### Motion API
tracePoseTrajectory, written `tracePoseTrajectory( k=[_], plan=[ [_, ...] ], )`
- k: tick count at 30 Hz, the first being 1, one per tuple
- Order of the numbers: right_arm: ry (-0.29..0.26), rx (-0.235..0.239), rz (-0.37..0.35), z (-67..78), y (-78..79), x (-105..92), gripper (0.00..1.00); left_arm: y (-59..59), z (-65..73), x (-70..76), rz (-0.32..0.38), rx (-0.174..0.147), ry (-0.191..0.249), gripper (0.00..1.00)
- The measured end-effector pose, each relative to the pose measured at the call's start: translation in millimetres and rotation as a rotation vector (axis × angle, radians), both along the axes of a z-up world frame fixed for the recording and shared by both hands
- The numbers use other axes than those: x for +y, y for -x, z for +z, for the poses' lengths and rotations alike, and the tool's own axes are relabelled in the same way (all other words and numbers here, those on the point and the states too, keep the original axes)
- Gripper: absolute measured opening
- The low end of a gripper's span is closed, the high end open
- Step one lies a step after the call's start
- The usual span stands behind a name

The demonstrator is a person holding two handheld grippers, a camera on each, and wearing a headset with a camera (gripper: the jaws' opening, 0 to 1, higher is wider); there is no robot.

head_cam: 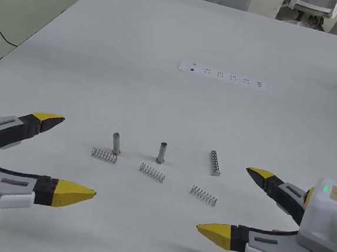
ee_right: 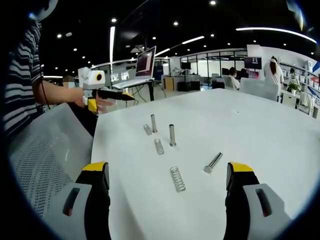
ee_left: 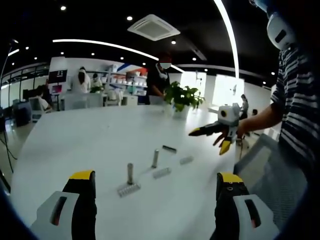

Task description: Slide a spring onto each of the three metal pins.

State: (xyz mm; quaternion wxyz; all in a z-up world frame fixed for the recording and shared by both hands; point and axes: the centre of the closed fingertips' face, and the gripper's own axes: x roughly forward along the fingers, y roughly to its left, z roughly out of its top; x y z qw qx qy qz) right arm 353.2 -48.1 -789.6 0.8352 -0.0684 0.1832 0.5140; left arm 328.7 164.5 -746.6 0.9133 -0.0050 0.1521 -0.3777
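Head view, grippers: I hold the yellow-tipped left gripper (head_cam: 77, 156) and the yellow-tipped right gripper (head_cam: 222, 198) low over the white worktop (head_cam: 165, 31). Both have their jaws spread wide with nothing between them.
Head view, pins: The left upright steel pin (head_cam: 115, 143) and the middle upright steel pin (head_cam: 161, 152) stand in a row. The toppled steel pin (head_cam: 214, 163) lies flat at the right end of it.
Head view, springs: The left steel coil spring (head_cam: 104, 155) lies against or just beside its pin's foot. The middle steel coil spring (head_cam: 152, 172) and the right steel coil spring (head_cam: 203, 195) lie just in front of their pins.
Left gripper view: My jaws gape at the bottom, with the left pin and its spring nearest ahead. The right gripper hovers beyond the row, its jaws parted.
Right gripper view: The jaws are apart, and the right spring and the toppled pin lie nearest.
Step in hand, my reading: No spring is on a pin yet. I would pinch one lightly at mid-coil, line its bore up over the pin tip and lower it straight. The toppled pin likely needs standing up or holding with the other gripper first.
Writing: I can read none. The long white power strip (head_cam: 223, 75) shows its sockets but no legible mark.
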Motion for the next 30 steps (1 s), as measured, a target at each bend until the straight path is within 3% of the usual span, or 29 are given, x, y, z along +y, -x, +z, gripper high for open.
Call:
tracePoseTrajectory(
  k=[30],
  plan=[
    [0.004, 0.004, 0.005, -0.4, 1.2, -0.1, 0.97, -0.4, -1.3, -2.4, -0.012, -0.002, -0.009, 0.97]
  ],
)
